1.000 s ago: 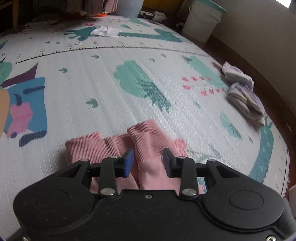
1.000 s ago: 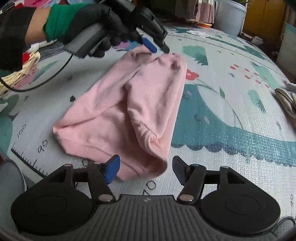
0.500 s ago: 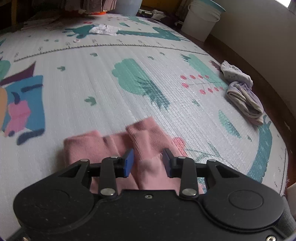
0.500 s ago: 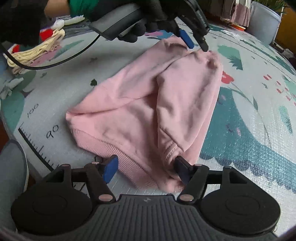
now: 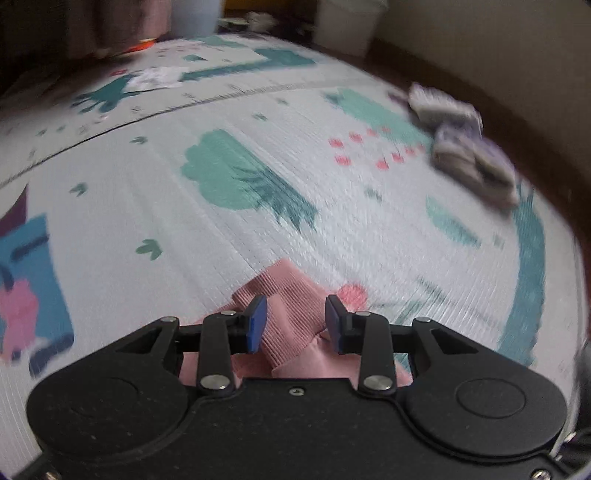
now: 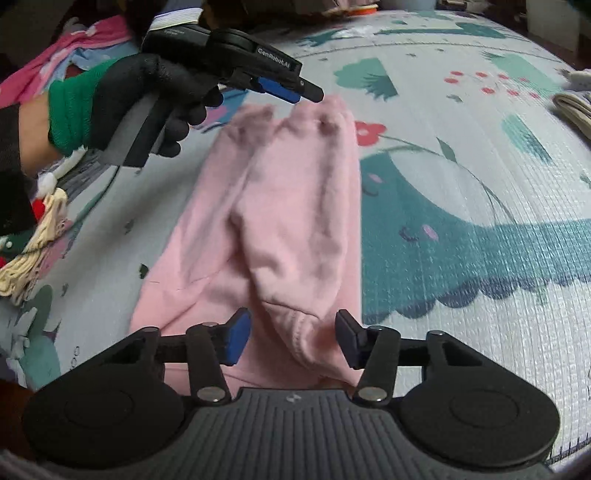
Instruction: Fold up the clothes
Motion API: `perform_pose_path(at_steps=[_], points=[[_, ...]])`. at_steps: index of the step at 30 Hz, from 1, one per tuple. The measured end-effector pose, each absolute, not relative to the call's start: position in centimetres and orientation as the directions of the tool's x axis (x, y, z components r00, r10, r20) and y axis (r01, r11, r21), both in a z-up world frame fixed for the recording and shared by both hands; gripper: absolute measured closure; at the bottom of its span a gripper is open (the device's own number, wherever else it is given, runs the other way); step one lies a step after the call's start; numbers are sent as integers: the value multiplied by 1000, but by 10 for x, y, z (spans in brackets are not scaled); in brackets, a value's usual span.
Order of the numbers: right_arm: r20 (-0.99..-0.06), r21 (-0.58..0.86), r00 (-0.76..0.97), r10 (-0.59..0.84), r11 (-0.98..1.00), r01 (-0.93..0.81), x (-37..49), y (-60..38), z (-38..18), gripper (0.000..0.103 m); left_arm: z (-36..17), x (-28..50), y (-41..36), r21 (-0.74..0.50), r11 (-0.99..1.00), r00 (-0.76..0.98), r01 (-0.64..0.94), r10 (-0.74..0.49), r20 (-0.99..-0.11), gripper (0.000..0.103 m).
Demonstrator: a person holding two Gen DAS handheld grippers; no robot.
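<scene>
A pink knit garment [image 6: 295, 206] lies folded lengthwise on the printed play mat [image 6: 461, 155]. Its ribbed cuffs [image 5: 291, 295] point away from the right wrist camera. My left gripper [image 5: 295, 321] hovers over those cuffs with its jaws apart, and the rib lies under the gap. The right wrist view shows this left gripper [image 6: 299, 92] in a black-gloved hand [image 6: 147, 96] at the garment's far end. My right gripper [image 6: 293, 339] is at the near end. Its jaws are closing, the folded hem bulges between them, and the pads do not press on it.
Folded grey-lilac clothes [image 5: 469, 162] lie near the mat's right edge. A heap of coloured and cream clothes [image 6: 37, 229] sits at the left. A white bucket [image 5: 347, 22] and a scrap of white cloth [image 5: 155, 77] are at the far end.
Both grippers rolled and slid sideways. The garment now lies straight along the right wrist view, and its hem has come between the right jaws, which have narrowed. The left jaws keep the same gap.
</scene>
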State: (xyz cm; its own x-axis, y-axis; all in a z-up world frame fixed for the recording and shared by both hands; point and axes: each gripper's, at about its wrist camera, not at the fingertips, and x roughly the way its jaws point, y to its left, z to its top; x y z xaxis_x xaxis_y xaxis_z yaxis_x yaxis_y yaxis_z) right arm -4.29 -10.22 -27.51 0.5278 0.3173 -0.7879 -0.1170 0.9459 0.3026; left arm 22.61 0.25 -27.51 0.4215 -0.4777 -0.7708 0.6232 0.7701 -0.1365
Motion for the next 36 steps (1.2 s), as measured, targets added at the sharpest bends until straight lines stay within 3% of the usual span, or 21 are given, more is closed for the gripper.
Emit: perform_pose_path(at_steps=[3,7,9,11,14,20,26,36], points=[[-794,287,521,312,949,-131,-49,-100,-277,52,-280,229,-1,-67,765,437,640,-435,-787,70],[-793,296,519,320,946,-130,-52,-99,-279,56,-282,238,10,-111,796,433,595,-433,-791,65],[-782,331,524,338,937,-111,-53,-103,-278,62,-287,239,9,-148,785,394,602,-453,-800,65],[-775,361,528,348,929,-82,-51,-105,-278,64,-290,239,8,-155,786,382,598,-450,-807,69],[-763,404,536,361,914,-40,-49,-109,-276,64,-290,234,7,-143,792,401,594,-445,-801,84],[-766,436,523,374,900,-6,-48,-114,-281,71,-263,212,15,-131,750,459,648,-522,-718,91],[-760,454,526,383,891,8,-52,-120,-286,70,-246,208,29,-201,732,494,651,-609,-620,91],[-762,465,517,390,885,17,-52,-119,-289,70,-291,226,24,-211,775,470,595,-549,-691,91]])
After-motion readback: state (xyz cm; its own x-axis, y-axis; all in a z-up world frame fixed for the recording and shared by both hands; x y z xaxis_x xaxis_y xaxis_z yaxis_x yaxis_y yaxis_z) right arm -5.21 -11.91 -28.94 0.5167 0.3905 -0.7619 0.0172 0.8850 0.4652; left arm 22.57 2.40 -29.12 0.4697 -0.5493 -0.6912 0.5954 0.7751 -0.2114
